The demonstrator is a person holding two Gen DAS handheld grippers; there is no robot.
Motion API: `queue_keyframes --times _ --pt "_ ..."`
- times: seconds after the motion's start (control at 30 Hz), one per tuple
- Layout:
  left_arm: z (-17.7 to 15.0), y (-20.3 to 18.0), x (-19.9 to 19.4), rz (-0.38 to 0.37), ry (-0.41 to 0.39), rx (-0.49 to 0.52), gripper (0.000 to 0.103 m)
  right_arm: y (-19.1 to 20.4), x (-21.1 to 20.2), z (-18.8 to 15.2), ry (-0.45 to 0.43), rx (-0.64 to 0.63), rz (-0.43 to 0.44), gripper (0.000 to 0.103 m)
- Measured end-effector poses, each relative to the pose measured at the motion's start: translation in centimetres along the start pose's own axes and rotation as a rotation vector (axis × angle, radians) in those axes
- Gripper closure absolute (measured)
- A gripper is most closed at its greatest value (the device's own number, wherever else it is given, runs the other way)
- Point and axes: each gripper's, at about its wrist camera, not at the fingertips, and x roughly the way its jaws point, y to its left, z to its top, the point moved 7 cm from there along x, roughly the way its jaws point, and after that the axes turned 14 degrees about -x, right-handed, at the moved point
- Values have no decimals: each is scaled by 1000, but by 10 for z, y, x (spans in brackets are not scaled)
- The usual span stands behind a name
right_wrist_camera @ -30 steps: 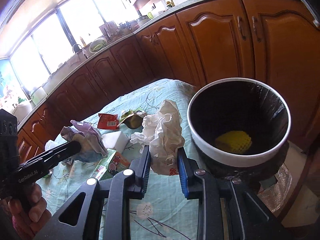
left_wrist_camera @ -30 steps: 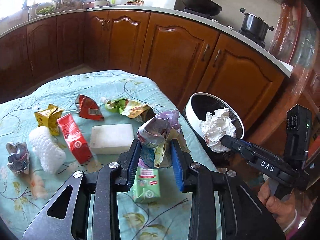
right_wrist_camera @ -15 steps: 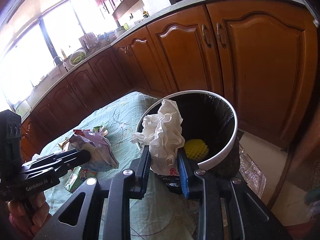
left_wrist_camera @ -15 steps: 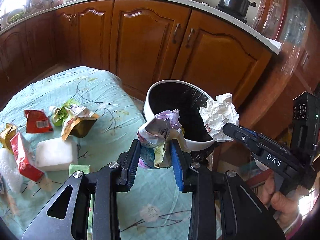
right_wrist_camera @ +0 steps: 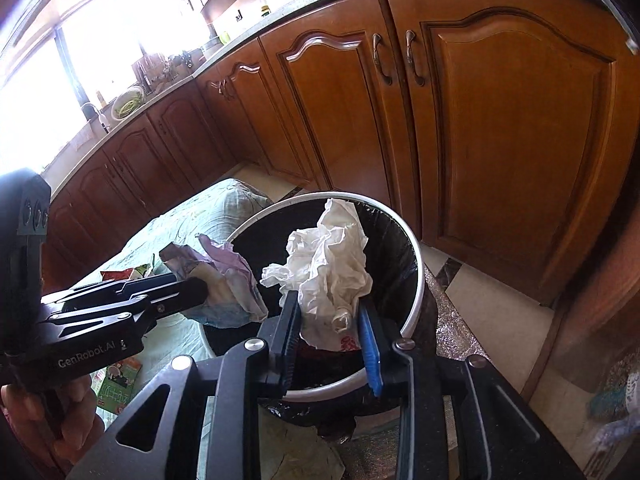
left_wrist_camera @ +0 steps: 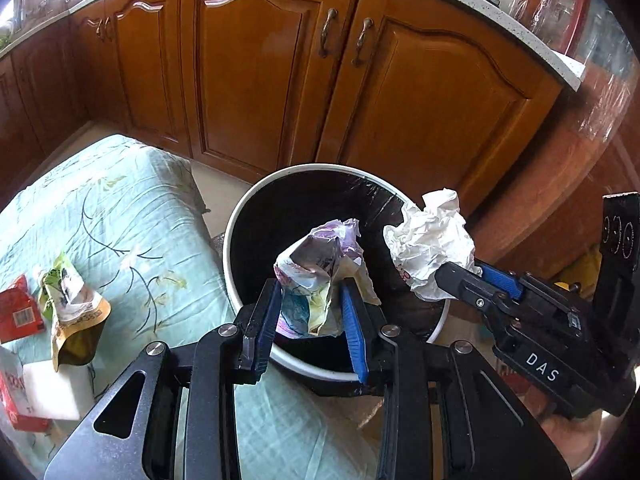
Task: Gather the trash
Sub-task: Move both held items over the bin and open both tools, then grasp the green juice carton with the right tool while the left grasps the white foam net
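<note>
While both loads hang over the bin (left_wrist_camera: 236,240), we note the grips first. Our left gripper (left_wrist_camera: 310,312) has its jaws narrowed onto a crumpled purple-and-white wrapper (left_wrist_camera: 320,268), which bulges above and ahead of the blue pads. Our right gripper (right_wrist_camera: 330,332) is clamped the same way on a wad of white paper (right_wrist_camera: 328,272) that rises well clear of its fingers.

Position: seen from the left wrist, the wrapper sits over the black liner, inside the white rim. The white wad, by that same view, hangs near the far-right edge of the rim; from the right wrist it looks over the opening. We judge it close to the lip but cannot fix how close.

Step in hand, as we read it: drop both pieces. To do it well:
- nudge the right jaws a little further in over the liner before opening, so the wad does not catch the rim and roll to the floor;
- open the jaws fully, since crushed paper clings to the pads;
- release one side at a time, as the two loads hang near each other and could snag.

Left behind the left jaws, on the green cloth (left_wrist_camera: 112,208): a brown-and-green pouch (left_wrist_camera: 72,312), a red packet (left_wrist_camera: 20,316), a white block (left_wrist_camera: 52,392). More trips needed.
</note>
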Motion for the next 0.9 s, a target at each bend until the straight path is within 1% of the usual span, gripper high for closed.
queue_keyframes --times 0.1,0.2,0.23,0.27,0.3,0.33,0.37,0.53,0.6,0.67,0.7,0.8,0.9 --pt "7 -2 14 7 30 -9 72 -3 10 3 30 -10 -4 72" --pt "12 -1 24 24 47 -14 67 -5 21 4 55 -16 -3 69" --pt "11 2 26 30 50 -15 63 -4 24 4 64 -18 -5 65" --pt "11 3 28 32 53 -20 54 -4 26 3 72 -18 -5 61" --pt "11 4 29 30 56 -28 50 -4 28 3 78 -17 -1 57" --pt "12 6 30 26 56 -38 43 -5 29 2 81 -12 5 48" --pt "11 5 32 21 55 -43 39 -6 29 2 78 -6 11 44" --pt "4 9 24 5 46 -59 38 -7 22 -1 57 16 16 42" --pt "-2 12 13 -20 23 -69 38 -6 15 -3 33 27 28 42" --pt "-10 17 0 -33 -3 -78 38 -2 7 -6 0 39 42 36" --pt "-15 21 -7 -38 -20 -83 37 1 3 -8 -16 42 46 35" --pt "-30 34 -25 -40 -58 -101 35 11 -10 -14 -61 53 54 30" --pt "-48 48 -44 -37 -92 -117 35 24 -17 -19 -85 68 69 30"
